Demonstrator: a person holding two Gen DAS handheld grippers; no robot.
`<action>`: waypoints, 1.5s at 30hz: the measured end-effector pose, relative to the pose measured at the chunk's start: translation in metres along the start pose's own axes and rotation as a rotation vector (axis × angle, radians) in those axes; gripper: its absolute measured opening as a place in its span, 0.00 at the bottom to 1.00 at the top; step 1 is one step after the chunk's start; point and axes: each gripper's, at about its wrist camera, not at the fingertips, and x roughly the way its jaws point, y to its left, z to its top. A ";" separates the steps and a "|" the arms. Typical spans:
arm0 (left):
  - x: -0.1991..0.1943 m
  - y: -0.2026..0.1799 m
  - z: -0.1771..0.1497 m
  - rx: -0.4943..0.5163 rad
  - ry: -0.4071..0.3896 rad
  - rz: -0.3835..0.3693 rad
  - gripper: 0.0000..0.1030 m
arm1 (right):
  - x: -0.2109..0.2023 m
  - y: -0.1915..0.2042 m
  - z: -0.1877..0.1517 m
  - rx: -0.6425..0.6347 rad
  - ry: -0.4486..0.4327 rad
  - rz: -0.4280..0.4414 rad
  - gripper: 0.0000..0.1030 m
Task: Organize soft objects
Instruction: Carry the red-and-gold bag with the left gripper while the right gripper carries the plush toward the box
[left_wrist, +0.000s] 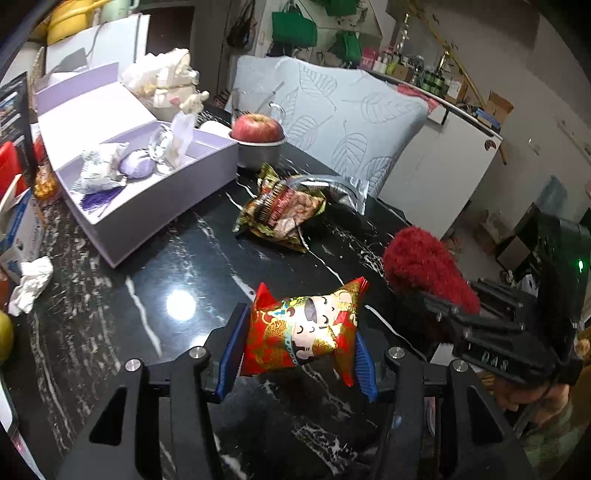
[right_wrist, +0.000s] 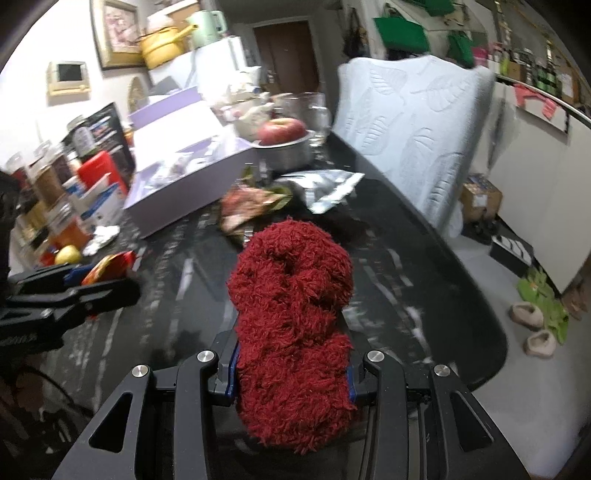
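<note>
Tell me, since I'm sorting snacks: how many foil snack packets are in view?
3: red-gold cartoon packet clamped in the left gripper; brown-gold crinkled packet mid-table; silver pouch behind it. Others may be hidden.

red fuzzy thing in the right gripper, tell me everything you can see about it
The red fuzzy thing is a dark red, shaggy, yarn-like soft bundle, lumpy and folded on itself with a dimple near its top. The right gripper is shut on its lower half, blue pads pressing both sides, so it sticks out forward past the fingers, over the black marble-patterned table. The left wrist view shows it poking out of the gripper, apparently clear of the tabletop. Nothing else touches it.
</note>
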 end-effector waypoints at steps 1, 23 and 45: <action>-0.004 0.002 0.000 -0.004 -0.009 0.005 0.50 | -0.002 0.008 -0.001 -0.014 0.000 0.016 0.38; -0.073 0.066 0.017 -0.092 -0.170 0.150 0.50 | 0.008 0.107 0.035 -0.228 -0.058 0.200 0.38; -0.083 0.106 0.110 -0.045 -0.297 0.213 0.50 | 0.036 0.130 0.137 -0.317 -0.170 0.216 0.38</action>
